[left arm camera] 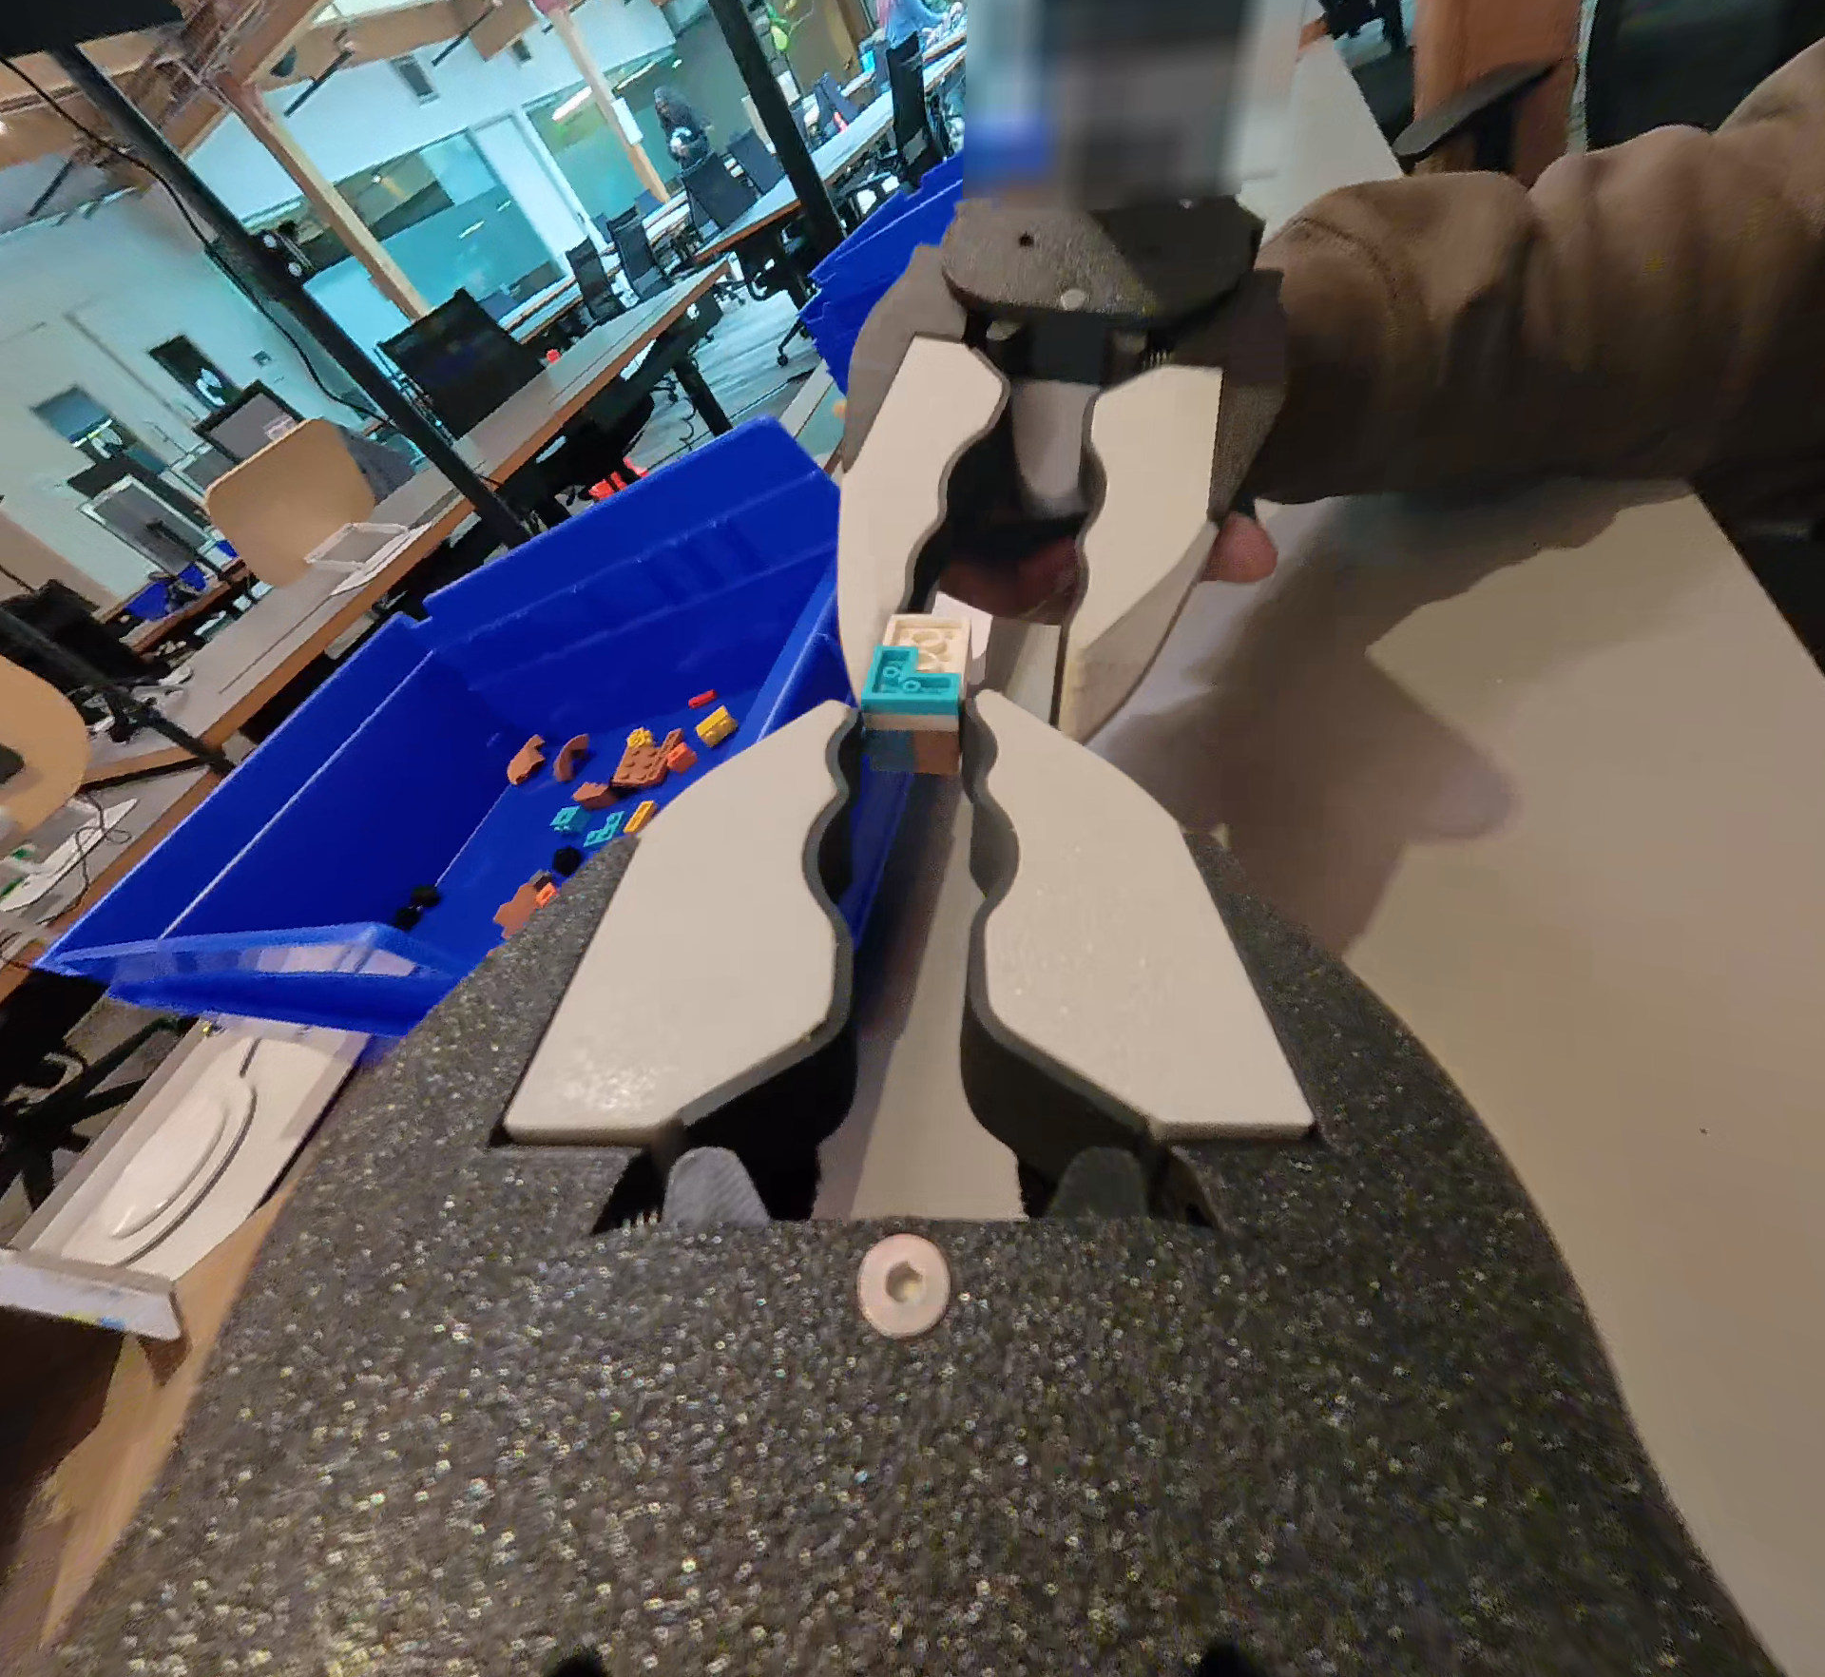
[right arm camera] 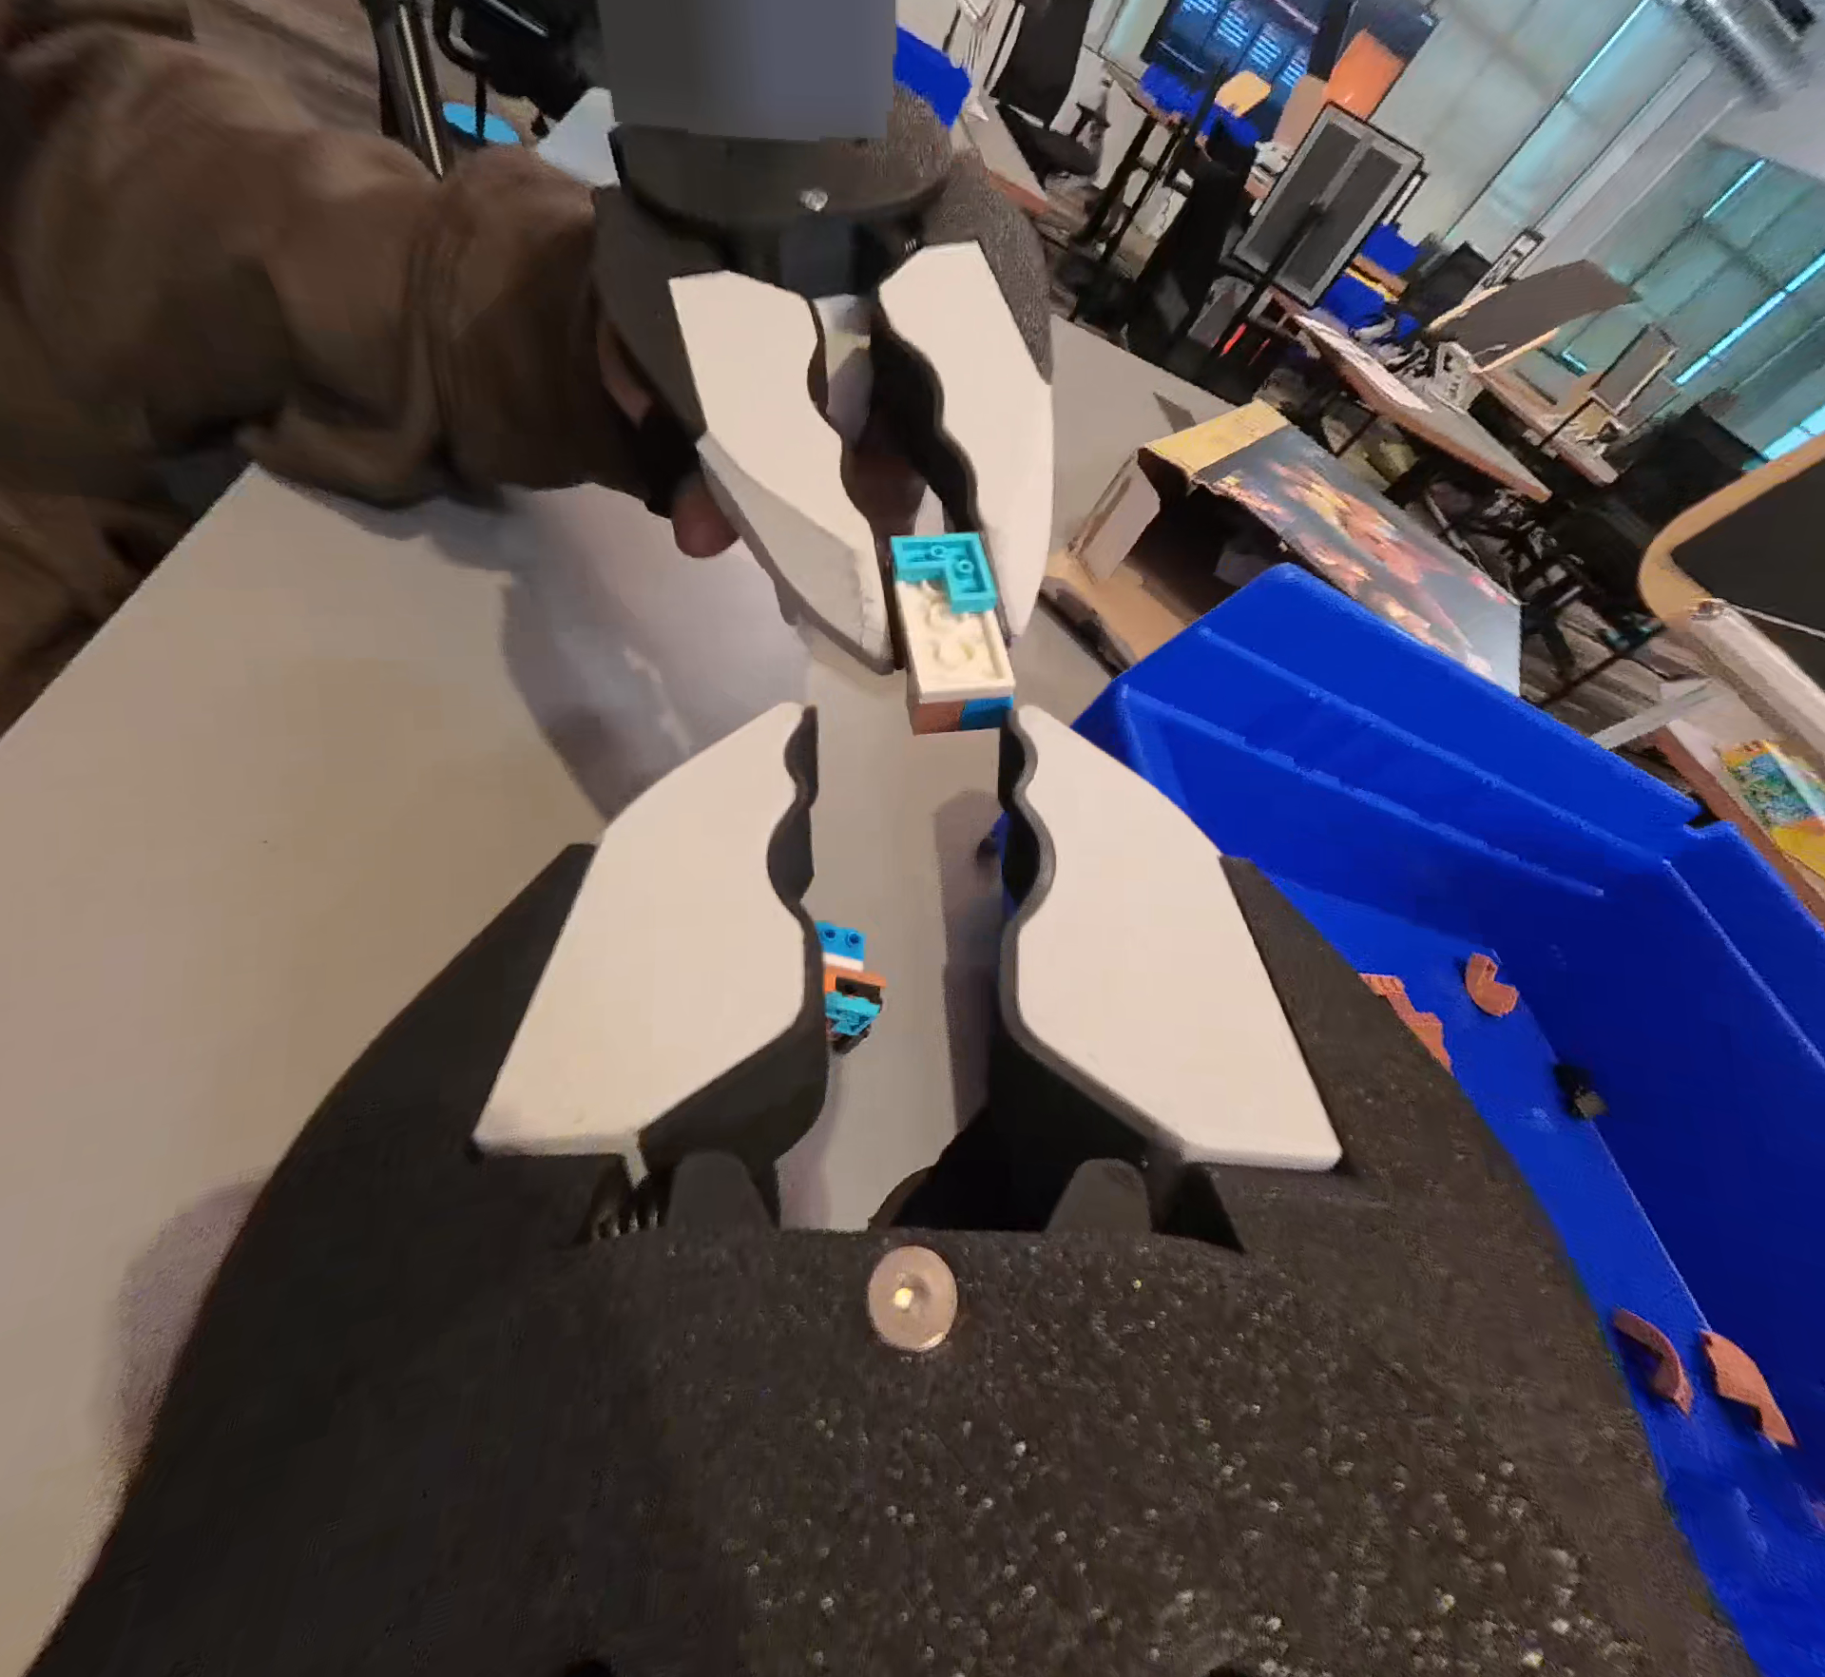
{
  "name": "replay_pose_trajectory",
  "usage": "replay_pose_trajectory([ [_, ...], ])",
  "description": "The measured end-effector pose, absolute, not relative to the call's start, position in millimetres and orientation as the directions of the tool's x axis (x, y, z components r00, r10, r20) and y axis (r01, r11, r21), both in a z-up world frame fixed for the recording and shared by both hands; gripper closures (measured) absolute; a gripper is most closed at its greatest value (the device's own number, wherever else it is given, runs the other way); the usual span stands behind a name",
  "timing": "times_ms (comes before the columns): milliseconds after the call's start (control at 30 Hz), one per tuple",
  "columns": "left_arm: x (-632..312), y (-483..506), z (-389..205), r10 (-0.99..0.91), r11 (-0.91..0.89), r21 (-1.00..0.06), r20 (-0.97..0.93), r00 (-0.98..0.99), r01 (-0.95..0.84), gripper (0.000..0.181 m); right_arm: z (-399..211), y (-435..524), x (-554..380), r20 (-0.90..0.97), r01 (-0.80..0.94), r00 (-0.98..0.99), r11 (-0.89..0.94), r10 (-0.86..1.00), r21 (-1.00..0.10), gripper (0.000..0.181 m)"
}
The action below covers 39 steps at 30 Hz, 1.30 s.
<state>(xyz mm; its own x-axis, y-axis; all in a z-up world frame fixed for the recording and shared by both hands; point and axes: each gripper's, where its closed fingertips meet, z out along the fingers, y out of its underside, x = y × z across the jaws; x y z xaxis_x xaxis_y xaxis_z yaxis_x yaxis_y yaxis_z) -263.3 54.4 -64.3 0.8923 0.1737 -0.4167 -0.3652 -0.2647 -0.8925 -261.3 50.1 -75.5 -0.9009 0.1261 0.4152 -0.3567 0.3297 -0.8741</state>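
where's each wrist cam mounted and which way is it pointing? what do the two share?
Left wrist view: on the left tongs, looking forward along their grey fingers at the right tongs opposite; own dark speckled body shows, with a brown sleeve behind the far tongs.
Right wrist view: on the right tongs, facing back at the left tongs; own fingers and body fill the foreground.
Shared: the brick stack, blue bin and grey table; the cameras face each other.

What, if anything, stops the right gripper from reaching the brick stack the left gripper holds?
Probably nothing, so yes: the right gripper is open right at the free end of the brick stack, while the left gripper clamps only the far end.
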Motion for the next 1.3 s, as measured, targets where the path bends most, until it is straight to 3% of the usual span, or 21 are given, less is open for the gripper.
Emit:
replay_pose_trajectory([
  [100, -260, 55, -63, 0.154, -0.250, -0.897, -0.409, 0.899, -0.365, 0.162, -72, 51, -265, 0.427, -0.363, -0.891, 0.320, 0.156, -0.875, 0.164],
  [300, -261, 56, -54, 0.183, -0.167, -0.924, -0.373, 0.910, -0.345, 0.155, -61, 51, -267, 0.422, -0.365, -0.882, 0.264, 0.208, -0.893, 0.165],
  [467, -255, 56, -37, 0.173, -0.016, -0.961, -0.274, 0.946, -0.276, 0.147, -34, 55, -260, 0.287, -0.287, -0.933, 0.034, 0.219, -0.957, 0.165],
  [567, -250, 57, -31, 0.138, 0.069, -0.974, -0.206, 0.969, -0.217, 0.150, -33, 52, -255, 0.222, -0.234, -0.958, -0.044, 0.181, -0.971, 0.165],
  [733, -247, 57, -26, 0.116, 0.139, -0.975, -0.156, 0.981, -0.172, 0.161, -50, 39, -254, 0.217, -0.222, -0.964, -0.016, 0.152, -0.975, 0.165],
  [1000, -248, 56, -27, 0.134, 0.105, -0.974, -0.186, 0.973, -0.201, 0.152, -34, 43, -255, 0.169, -0.196, -0.969, -0.143, 0.178, -0.970, 0.165],
  [1300, -249, 53, -27, 0.152, 0.084, -0.966, -0.232, 0.961, -0.246, 0.162, -36, 42, -253, 0.147, -0.172, -0.977, -0.161, 0.155, -0.972, 0.165],
])
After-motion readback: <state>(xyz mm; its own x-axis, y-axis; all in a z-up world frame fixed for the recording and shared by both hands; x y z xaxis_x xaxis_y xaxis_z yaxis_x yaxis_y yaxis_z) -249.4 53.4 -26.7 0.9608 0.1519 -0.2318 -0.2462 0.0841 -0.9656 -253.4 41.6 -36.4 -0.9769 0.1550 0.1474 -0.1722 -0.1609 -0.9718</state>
